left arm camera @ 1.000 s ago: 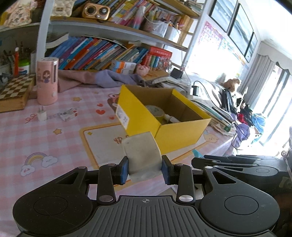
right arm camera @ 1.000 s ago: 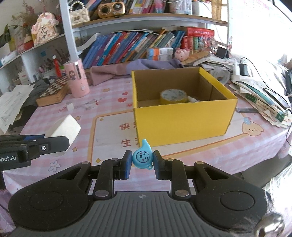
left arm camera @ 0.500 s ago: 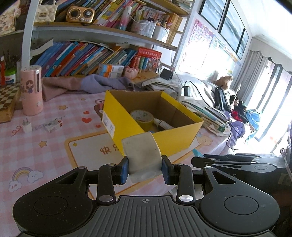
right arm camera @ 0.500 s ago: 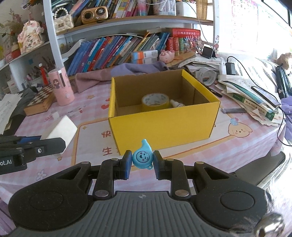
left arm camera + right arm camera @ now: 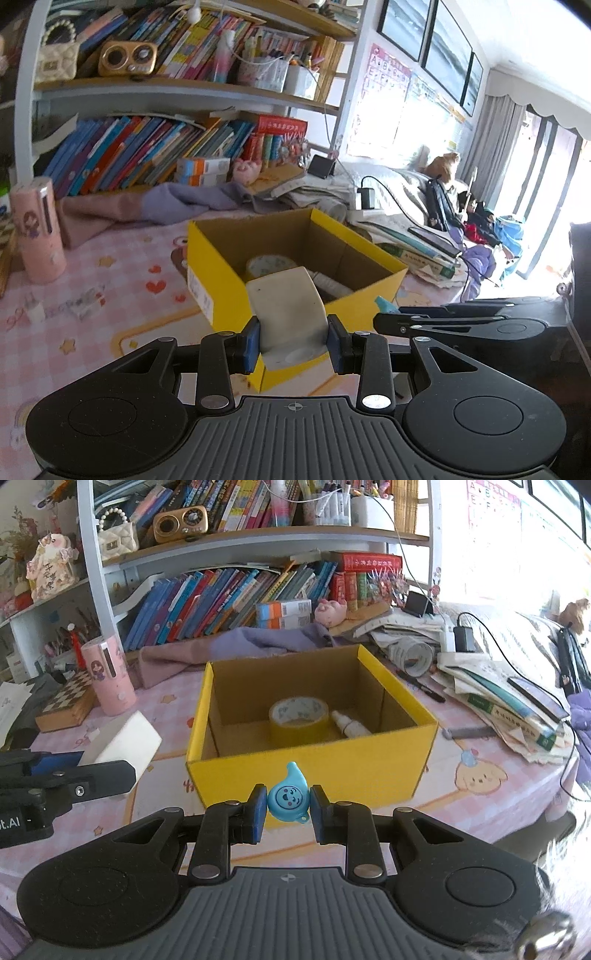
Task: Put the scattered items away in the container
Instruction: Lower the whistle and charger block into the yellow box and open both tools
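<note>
The left gripper (image 5: 293, 339) is clamped on a white rectangular eraser-like block (image 5: 286, 306), its blue pads pressing the two narrow sides, just short of the near corner of the open yellow cardboard box (image 5: 310, 771). The right gripper (image 5: 288, 812) pinches a small blue droplet-shaped plastic charm with a smiling face (image 5: 287, 794) in front of the box's near wall. The block looks light and slightly yielding, so a side grip should hold; the charm seems hard, smooth and rounded, likely to slip unless held across its widest part. The box stands mid-table on the pink patterned tablecloth (image 5: 480, 805), holding a yellow tape roll (image 5: 298, 716) and a small white bottle (image 5: 349, 725). The left gripper's body reads "ot.AI".
</note>
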The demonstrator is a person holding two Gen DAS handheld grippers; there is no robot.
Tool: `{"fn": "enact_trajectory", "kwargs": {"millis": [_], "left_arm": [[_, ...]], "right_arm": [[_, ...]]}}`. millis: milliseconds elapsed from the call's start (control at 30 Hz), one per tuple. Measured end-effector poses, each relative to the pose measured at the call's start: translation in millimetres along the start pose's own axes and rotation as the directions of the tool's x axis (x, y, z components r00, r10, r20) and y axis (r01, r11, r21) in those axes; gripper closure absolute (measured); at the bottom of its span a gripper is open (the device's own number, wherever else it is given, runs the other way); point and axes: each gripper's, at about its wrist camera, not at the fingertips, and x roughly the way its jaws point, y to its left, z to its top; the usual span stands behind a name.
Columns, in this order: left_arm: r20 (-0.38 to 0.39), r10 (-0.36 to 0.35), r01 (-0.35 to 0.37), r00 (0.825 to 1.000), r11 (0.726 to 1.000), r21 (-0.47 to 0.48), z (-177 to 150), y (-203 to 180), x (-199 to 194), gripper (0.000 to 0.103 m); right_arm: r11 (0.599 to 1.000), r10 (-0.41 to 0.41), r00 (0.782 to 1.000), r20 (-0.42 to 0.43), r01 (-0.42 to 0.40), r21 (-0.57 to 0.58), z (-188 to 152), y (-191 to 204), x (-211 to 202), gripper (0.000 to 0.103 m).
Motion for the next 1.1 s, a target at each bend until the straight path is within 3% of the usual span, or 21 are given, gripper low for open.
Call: {"fn": "enact_trajectory", "kwargs": {"millis": [333, 567, 700, 867, 1100], "left_arm": [[0.0, 0.011, -0.011, 1.0, 1.0, 0.008, 28, -8, 53, 0.069], [-0.029, 0.017, -0.018, 0.999, 1.0, -0.019, 41, -16, 90, 0.069], [-0.049, 0.06, -0.061, 0.997, 0.998, -0.011, 46, -19, 110, 0.068], [-0.095, 0.14, -0.135, 0.986, 0.989, 0.063, 50, -27, 139, 0.068], [-0.202, 0.18, -0.161, 0.963, 0.981, 0.108, 49, -29, 170, 0.068]], "right_arm": [[0.999, 0.024, 1.0, 0.012, -0.023, -0.028, 44, -33, 42, 0.08], [0.998, 0.045, 0.999, -0.02, -0.046, -0.036, 67, -64, 74, 0.08], [0.997, 0.062, 0.996, -0.071, -0.065, -0.036, 76, -79, 98, 0.08], [0.993, 0.099, 0.987, -0.129, -0.106, -0.05, 88, -90, 132, 0.08], [0.981, 0.158, 0.961, -0.225, -0.179, -0.073, 98, -95, 176, 0.08]]}}
